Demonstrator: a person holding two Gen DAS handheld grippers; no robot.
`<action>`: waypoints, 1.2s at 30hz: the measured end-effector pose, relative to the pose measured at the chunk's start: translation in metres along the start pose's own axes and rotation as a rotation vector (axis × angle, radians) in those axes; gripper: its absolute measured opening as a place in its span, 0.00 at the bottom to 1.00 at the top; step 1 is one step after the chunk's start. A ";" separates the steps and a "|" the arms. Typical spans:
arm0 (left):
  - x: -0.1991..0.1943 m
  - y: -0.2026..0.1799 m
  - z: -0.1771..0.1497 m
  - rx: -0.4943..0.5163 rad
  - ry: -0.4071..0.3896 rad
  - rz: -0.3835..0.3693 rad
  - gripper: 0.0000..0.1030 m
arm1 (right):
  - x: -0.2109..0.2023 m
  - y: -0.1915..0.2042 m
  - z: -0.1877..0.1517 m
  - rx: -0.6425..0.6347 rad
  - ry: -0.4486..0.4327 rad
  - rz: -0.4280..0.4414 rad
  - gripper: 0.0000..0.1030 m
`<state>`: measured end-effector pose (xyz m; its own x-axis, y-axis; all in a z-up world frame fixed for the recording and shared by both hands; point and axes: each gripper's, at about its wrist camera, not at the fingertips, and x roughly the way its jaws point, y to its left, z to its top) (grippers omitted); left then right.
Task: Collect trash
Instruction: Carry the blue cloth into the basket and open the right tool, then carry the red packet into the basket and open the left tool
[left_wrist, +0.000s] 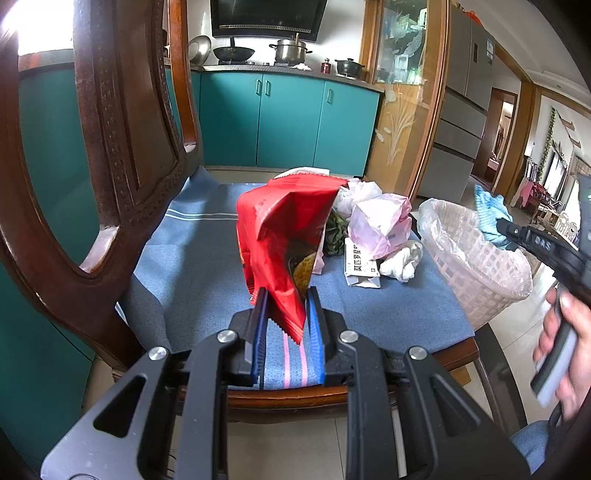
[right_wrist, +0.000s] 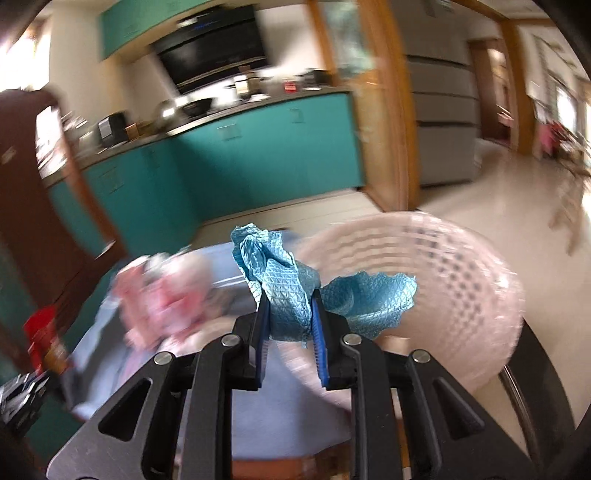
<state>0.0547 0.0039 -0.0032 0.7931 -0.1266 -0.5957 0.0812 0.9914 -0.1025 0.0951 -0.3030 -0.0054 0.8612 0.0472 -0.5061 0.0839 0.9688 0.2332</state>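
Your left tool (left_wrist: 284, 314) grips the red bag (left_wrist: 280, 236); your right tool (right_wrist: 290, 314) clamps the blue cloth (right_wrist: 291, 291). Neither is binned yet. The basket (left_wrist: 476, 273) waits at three o'clock, and the pile (left_wrist: 376, 229) remains.

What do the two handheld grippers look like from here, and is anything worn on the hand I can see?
Both the left gripper and the right gripper have matte black angular frames with slotted cutouts, round silver pivot bolts and ribbed blue fingers. The right one's body carries white "DAS" lettering. The hand is bare, no sleeve in view. No cables show.
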 end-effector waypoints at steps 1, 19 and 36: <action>0.000 -0.001 -0.001 0.002 0.000 -0.001 0.21 | 0.008 -0.015 0.003 0.029 0.006 -0.024 0.21; 0.027 -0.089 0.017 0.128 0.046 -0.121 0.21 | -0.024 -0.077 0.009 0.175 -0.054 -0.051 0.73; 0.141 -0.291 0.065 0.261 0.156 -0.330 0.64 | -0.070 -0.116 0.022 0.325 -0.212 -0.135 0.78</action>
<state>0.1827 -0.3007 -0.0054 0.6001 -0.4214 -0.6799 0.4805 0.8695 -0.1148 0.0358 -0.4244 0.0216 0.9129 -0.1591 -0.3759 0.3280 0.8341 0.4436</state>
